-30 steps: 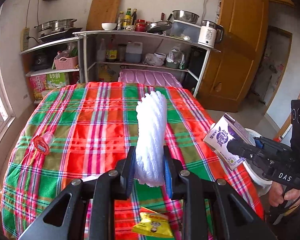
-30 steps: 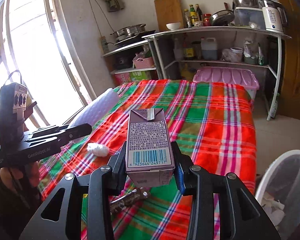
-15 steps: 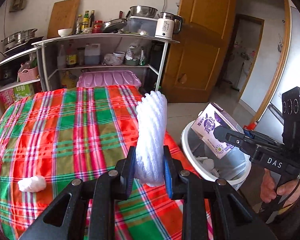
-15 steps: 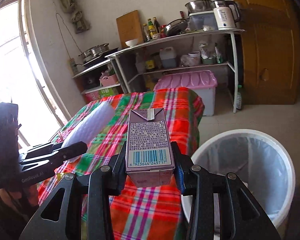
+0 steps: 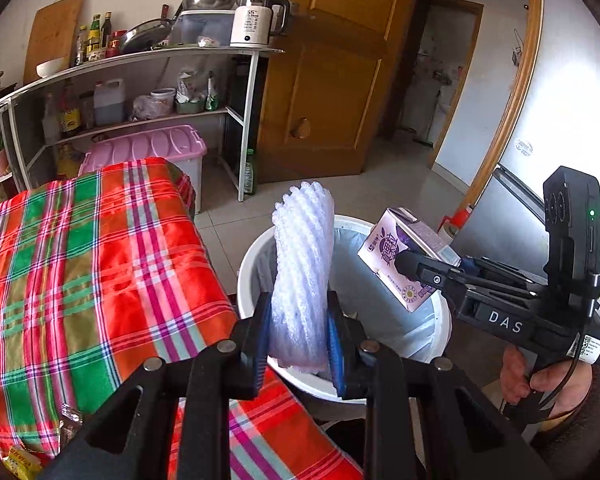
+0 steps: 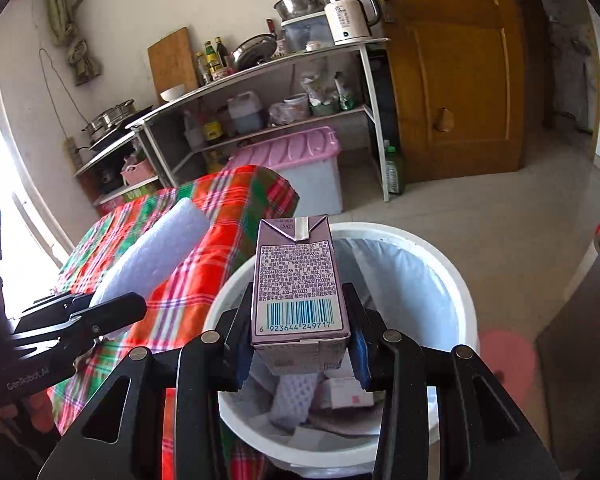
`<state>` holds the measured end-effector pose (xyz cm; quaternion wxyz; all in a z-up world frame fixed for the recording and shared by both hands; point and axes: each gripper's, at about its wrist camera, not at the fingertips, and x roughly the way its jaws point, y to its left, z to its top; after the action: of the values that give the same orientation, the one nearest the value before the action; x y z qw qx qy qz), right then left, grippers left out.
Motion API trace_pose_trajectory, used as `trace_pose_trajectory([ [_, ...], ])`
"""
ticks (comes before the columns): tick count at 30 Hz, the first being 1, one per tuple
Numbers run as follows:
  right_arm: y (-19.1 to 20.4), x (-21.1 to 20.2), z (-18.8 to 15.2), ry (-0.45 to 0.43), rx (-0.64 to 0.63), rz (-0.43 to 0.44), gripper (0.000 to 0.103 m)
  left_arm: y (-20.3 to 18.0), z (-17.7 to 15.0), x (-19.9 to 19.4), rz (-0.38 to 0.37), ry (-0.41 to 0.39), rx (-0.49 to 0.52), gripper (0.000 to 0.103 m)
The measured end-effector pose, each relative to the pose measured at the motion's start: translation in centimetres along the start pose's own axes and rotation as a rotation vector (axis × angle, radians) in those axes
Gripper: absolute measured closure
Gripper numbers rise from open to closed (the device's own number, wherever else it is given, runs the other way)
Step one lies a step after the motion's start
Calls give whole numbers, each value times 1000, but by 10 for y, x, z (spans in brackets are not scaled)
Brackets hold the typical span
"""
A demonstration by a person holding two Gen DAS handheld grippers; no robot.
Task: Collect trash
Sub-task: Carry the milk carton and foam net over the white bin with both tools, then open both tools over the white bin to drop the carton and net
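Trash is in both claws: the left claw (image 5: pixel 300 332) pinches a white foam net sleeve (image 5: pixel 302 272), the right claw (image 6: pixel 300 344) pinches a purple drink carton (image 6: pixel 298 280). Both hang over the white lined bin (image 6: pixel 456 280) just beside the desk (image 5: pixel 80 260) corner. To drop cleanly, centre each piece above the opening, since the sleeve seems nearer the rim, then spread one claw at a time.

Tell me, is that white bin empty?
No. The white bin already holds trash: white foam netting and paper scraps lie at its bottom.
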<state>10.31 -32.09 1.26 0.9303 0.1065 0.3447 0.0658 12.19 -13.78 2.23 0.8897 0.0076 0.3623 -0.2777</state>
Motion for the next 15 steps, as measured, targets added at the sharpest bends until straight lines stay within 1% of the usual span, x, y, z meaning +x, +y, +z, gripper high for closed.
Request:
trace_pose_trajectory([
  [3, -14, 4, -2, 14, 6, -30, 63, -10, 0, 12, -9, 24, 5, 77],
  [7, -30, 8, -7, 30, 20, -56, 63, -28, -3, 26, 21, 45, 47, 77],
  [8, -33, 10, -8, 34, 25, -65, 63, -31, -3, 29, 13, 52, 48, 77],
  [9, -36, 11, -9, 36, 24, -76, 63, -33, -3, 31, 4, 57, 48, 77],
  [12, -43, 14, -13, 46, 26, -91, 63, -38, -4, 37, 18, 64, 56, 77],
  [15, -48, 17, -15, 56, 17, -119, 63, -41, -5, 40, 14, 68, 53, 76],
])
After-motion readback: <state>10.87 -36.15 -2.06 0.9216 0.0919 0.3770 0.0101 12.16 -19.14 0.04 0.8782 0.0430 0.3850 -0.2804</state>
